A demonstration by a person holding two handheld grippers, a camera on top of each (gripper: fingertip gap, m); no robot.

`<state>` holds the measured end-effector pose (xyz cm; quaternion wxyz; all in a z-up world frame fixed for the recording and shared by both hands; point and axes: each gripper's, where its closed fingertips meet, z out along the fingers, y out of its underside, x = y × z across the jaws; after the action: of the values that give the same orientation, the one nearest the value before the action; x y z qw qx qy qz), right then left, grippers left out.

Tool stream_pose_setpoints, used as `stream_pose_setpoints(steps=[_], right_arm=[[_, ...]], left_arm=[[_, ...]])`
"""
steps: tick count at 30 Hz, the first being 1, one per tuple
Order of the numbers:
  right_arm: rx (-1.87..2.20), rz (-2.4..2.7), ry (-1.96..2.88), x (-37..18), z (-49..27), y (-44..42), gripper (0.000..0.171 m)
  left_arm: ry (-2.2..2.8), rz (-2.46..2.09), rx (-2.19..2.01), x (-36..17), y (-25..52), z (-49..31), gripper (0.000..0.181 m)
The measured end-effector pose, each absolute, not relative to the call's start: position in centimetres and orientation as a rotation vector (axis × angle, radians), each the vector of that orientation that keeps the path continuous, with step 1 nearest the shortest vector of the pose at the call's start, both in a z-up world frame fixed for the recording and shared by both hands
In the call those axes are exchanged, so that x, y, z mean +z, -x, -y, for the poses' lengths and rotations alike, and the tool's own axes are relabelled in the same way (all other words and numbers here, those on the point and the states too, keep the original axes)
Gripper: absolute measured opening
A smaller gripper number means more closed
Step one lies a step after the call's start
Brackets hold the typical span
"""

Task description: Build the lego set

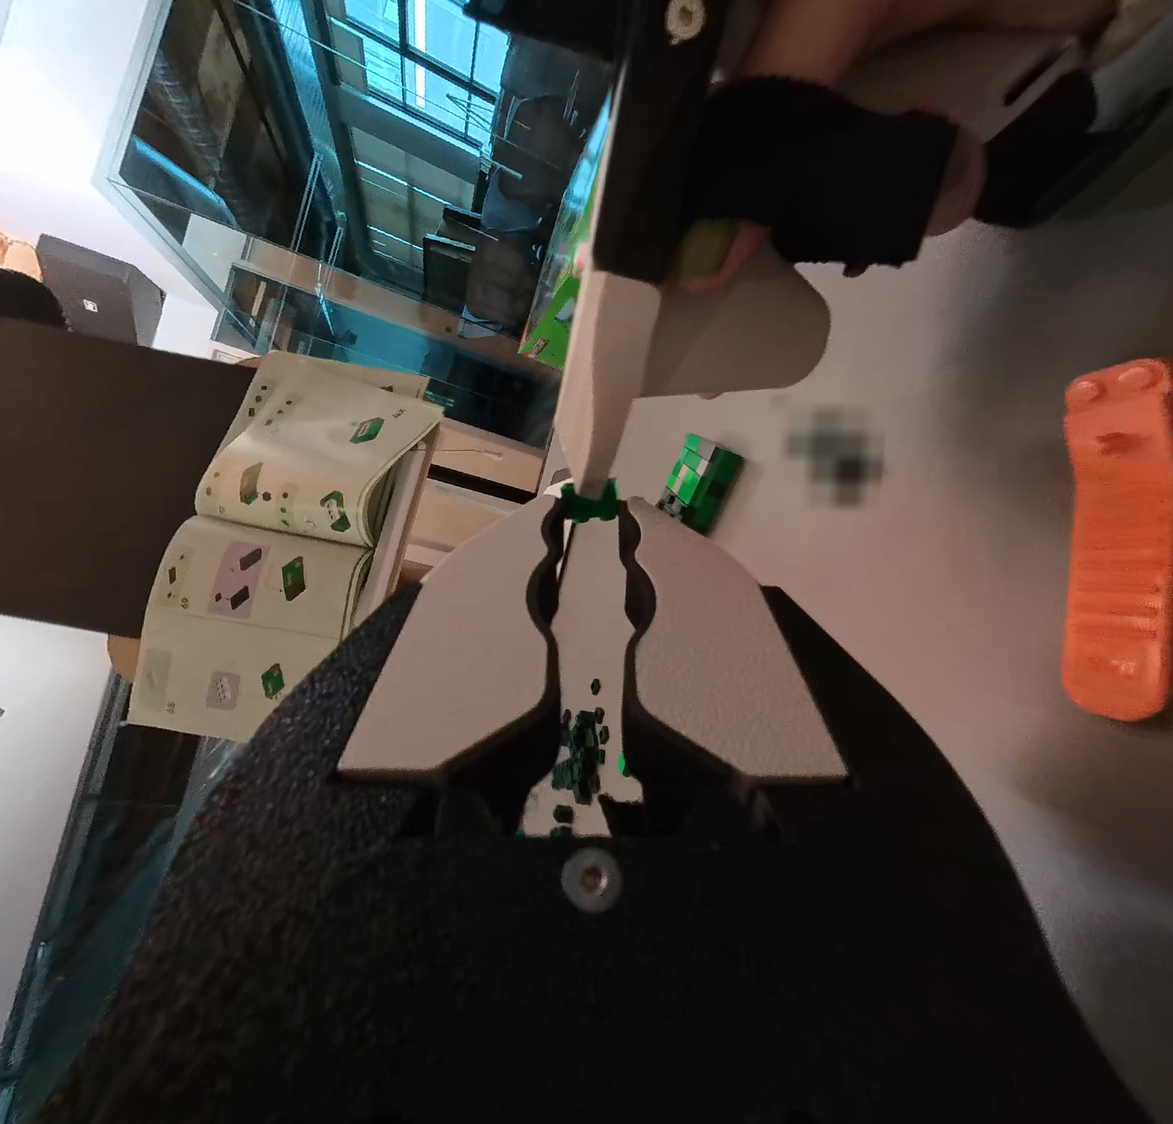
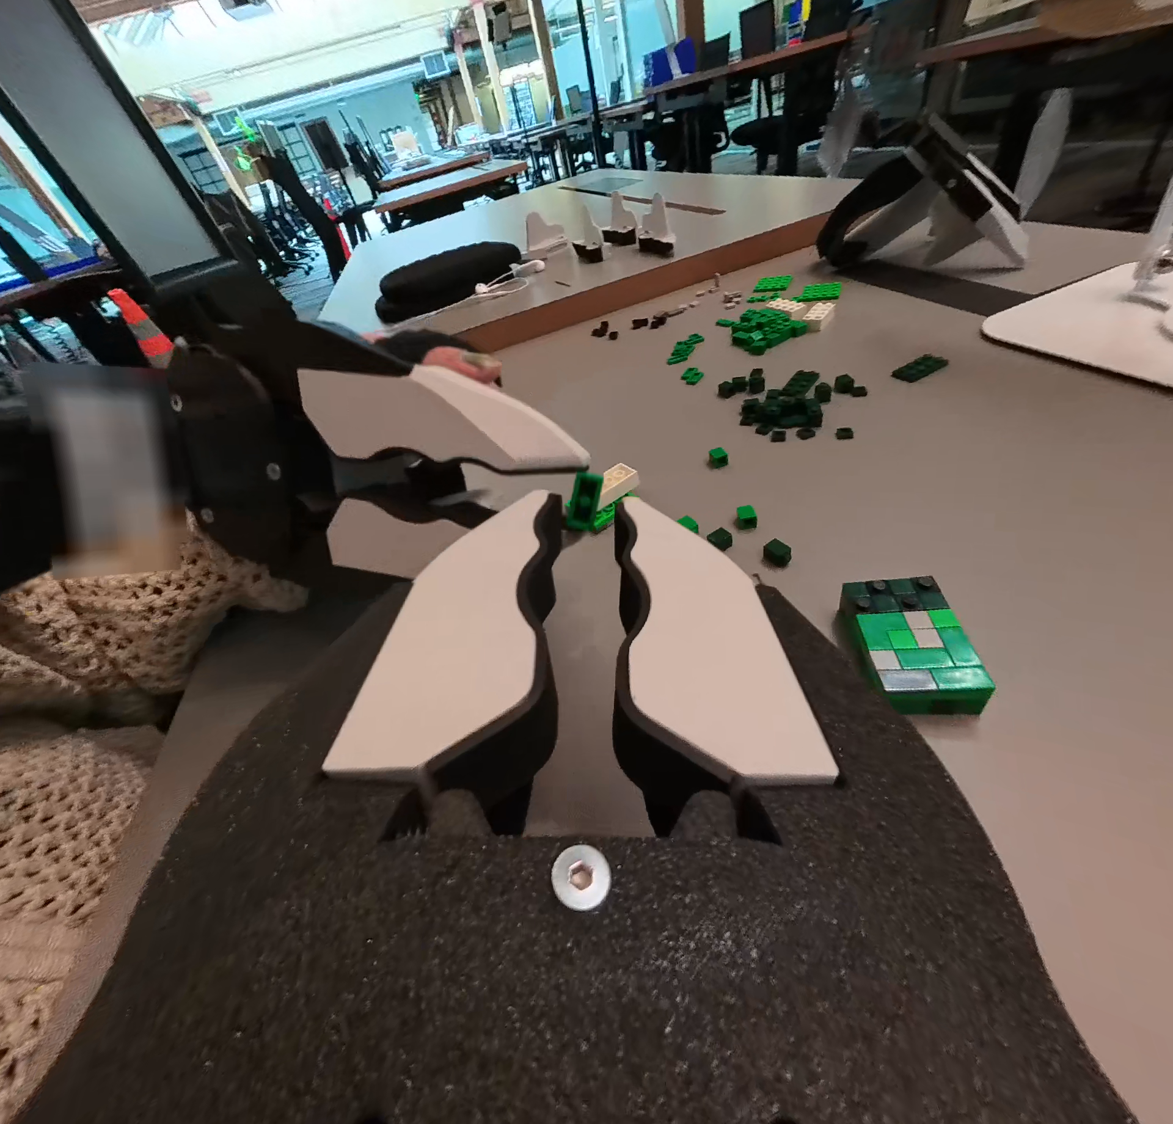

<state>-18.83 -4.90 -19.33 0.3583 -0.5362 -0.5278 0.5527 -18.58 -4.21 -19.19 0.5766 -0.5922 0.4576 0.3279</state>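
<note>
A small bright-green lego assembly [image 2: 587, 509] with a white brick [image 2: 619, 478] on it is held just above the grey table [image 2: 952, 509]. My right gripper [image 2: 585, 502] is shut on its sides. My left gripper [image 1: 593, 509] is shut on the same green piece [image 1: 587, 504]. In the right wrist view it comes in from the left, with its upper finger [image 2: 508, 427] over the piece. In the left wrist view a right finger [image 1: 596, 408] points down onto the piece. A built green mosaic block [image 2: 914, 643] lies to the right and also shows in the left wrist view [image 1: 704, 484].
Loose green bricks [image 2: 746, 516] lie just past the grippers. Piles of dark green [image 2: 787, 402] and light green bricks [image 2: 762, 325] lie farther back. An open instruction booklet [image 1: 273, 541], an orange part [image 1: 1117, 541] and a white stand base [image 2: 1079, 332] are nearby. My two grippers' fingertips are within a few centimetres of each other. The built green mosaic block [image 2: 914, 643] is about equally far from each gripper, around 12 cm. Look for it in the left wrist view [image 1: 687, 472] too.
</note>
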Motion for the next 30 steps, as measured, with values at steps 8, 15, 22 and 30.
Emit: stream_pose_setpoints(steps=[8, 15, 22, 30], right_arm=[[1.402, 1.386, 1.391, -19.6, 4.8, 18.8, 0.012], [1.382, 1.388, 1.391, -19.8, 4.9, 18.9, 0.008], [1.305, 1.307, 1.399, -19.3, 2.6, 18.3, 0.008], [1.285, 1.243, 1.373, -18.5, 1.7, 17.9, 0.008]], left_arm=[[1.375, -1.082, 0.789, -19.4, 18.4, 4.1, 0.017], [1.384, -1.064, 0.778, -19.5, 18.3, 4.0, 0.017], [1.748, -0.85, 0.524, -21.4, 23.8, 4.8, 0.066], [2.182, -0.852, 0.294, -26.6, 30.5, 7.2, 0.052]])
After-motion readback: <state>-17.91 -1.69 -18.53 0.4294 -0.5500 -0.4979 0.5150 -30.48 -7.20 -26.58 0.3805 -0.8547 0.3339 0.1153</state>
